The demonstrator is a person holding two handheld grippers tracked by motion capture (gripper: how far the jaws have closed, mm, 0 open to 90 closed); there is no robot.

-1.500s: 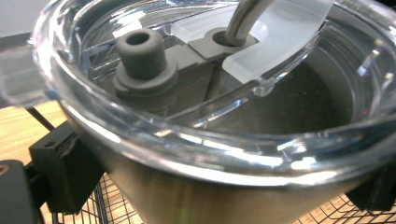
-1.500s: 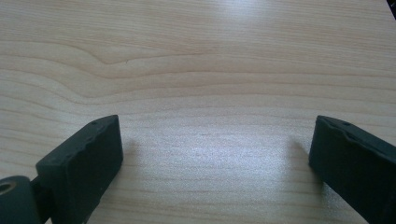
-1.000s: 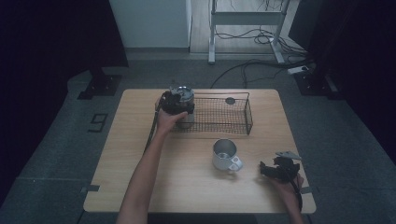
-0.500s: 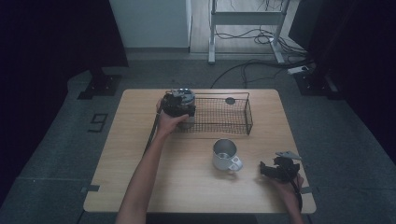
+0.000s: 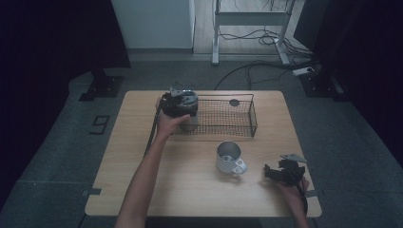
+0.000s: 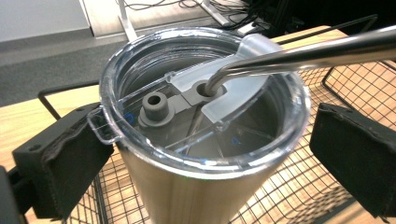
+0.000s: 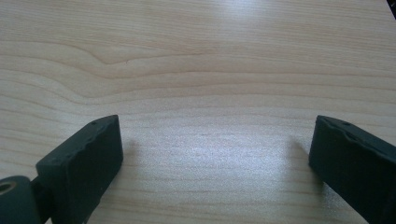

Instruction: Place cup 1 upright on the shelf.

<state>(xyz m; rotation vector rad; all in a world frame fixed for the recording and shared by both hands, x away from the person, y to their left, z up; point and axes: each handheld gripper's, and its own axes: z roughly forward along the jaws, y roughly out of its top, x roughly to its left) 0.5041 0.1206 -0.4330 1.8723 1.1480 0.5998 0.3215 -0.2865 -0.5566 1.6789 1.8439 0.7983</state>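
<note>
A pale wooden table [image 5: 142,180] stands on a grey carpeted floor [image 5: 57,156] in a dim room, with cables and a metal frame stand [image 5: 247,19] behind it. At the table's far side, a black wire basket [image 5: 237,124] holds, at its left end, a steel tumbler with a clear plastic lid [image 6: 196,116] and a bent metal straw [image 6: 299,53] through the lid's hole; an open silver metal mug [image 5: 229,157] stands on the table nearer the person, and no writing is legible. The left gripper [image 5: 179,102] sits at the tumbler, its jaws having just opened wide with the tumbler between them, the right pad clear of it, while the right gripper [image 5: 284,172] rests wide open over bare wood near the right front edge.
</note>
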